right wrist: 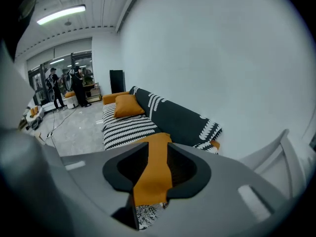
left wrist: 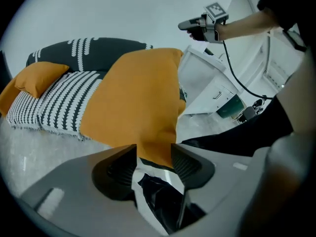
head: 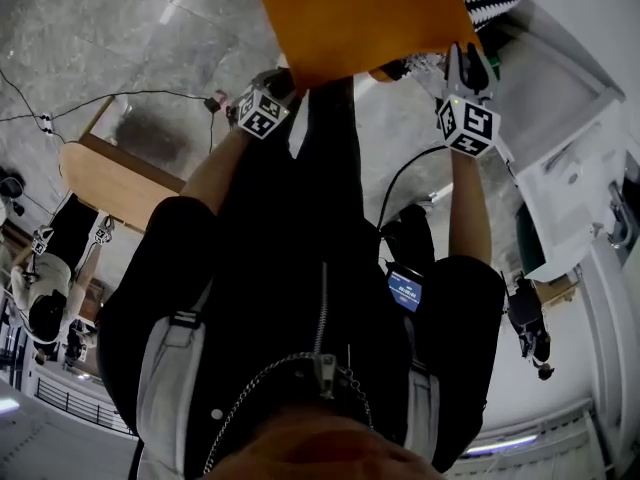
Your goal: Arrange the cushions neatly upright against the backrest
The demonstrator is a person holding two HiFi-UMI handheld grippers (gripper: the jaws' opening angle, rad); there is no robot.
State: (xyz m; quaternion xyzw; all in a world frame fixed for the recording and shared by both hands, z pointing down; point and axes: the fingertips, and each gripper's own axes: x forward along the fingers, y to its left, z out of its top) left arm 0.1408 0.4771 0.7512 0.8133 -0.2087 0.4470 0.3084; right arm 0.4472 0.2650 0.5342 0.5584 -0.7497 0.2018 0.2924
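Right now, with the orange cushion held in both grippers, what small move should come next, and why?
Probably carry the orange cushion forward to the dark backrest and stand it there. The left gripper and right gripper both clamp its edge, and it is held out in front of the sofa, not yet leaning on the backrest.

The right gripper [right wrist: 157, 152] has its tongs pressed on the edge of an orange fabric cushion [right wrist: 154, 179], which fills the gap between them. Beyond stands a dark sofa with white-patterned backrest [right wrist: 173, 117] and a black-and-white striped seat [right wrist: 126, 130], set against a plain white wall [right wrist: 207, 58]. A second orange cushion [right wrist: 127, 105] rests at its far end. People [right wrist: 54, 88] stand in the distance at left, under a ceiling strip light [right wrist: 60, 14].
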